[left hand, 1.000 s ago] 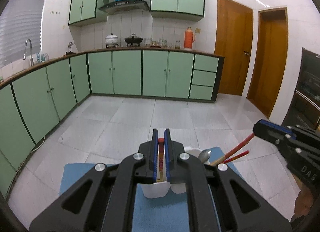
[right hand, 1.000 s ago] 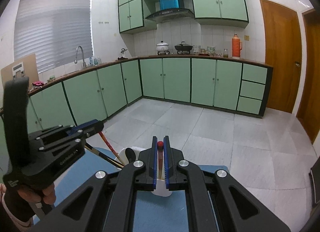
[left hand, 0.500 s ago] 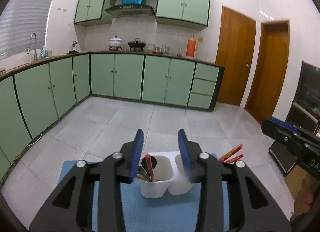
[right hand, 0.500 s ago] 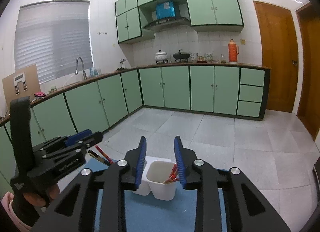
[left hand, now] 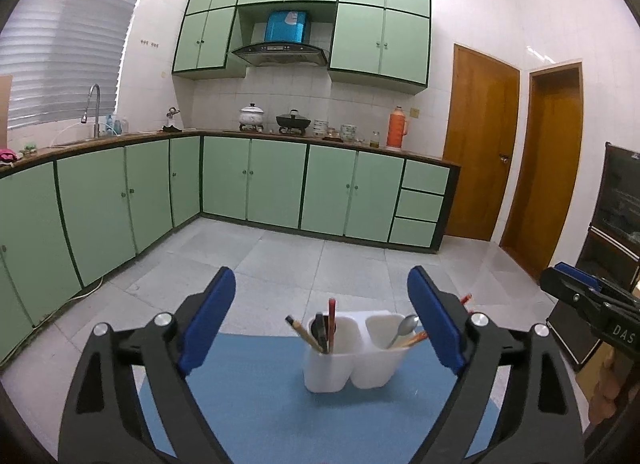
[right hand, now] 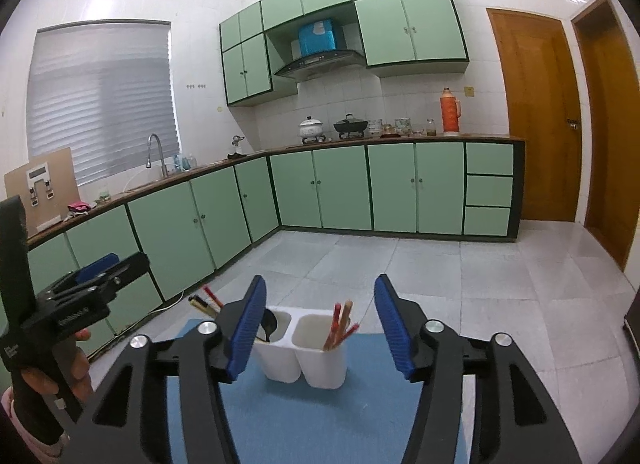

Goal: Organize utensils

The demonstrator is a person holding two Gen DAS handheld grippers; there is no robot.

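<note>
A white two-cup utensil holder (left hand: pixel 354 360) stands on a blue mat (left hand: pixel 256 404). Its left cup holds chopsticks (left hand: pixel 331 322) and a dark spoon; its right cup holds a metal spoon (left hand: pixel 405 327) and red chopsticks. My left gripper (left hand: pixel 320 328) is open and empty, drawn back from the holder. In the right wrist view the holder (right hand: pixel 304 356) has red chopsticks (right hand: pixel 340 324) in its right cup and a dark ladle (right hand: pixel 270 324) in its left. My right gripper (right hand: pixel 320 324) is open and empty, a little behind the holder.
The mat (right hand: pixel 360 416) lies on a surface above a grey tiled floor (left hand: pixel 320 260). Green cabinets (left hand: pixel 256 183) line the far wall and left side. The right gripper (left hand: pixel 592 308) shows at the right edge of the left view; the left gripper (right hand: pixel 80 296) shows at the left of the right view.
Both grippers were shut on red chopsticks over the holder. They opened, the chopsticks dropped into the cups, and both grippers pulled back and spread wide.
</note>
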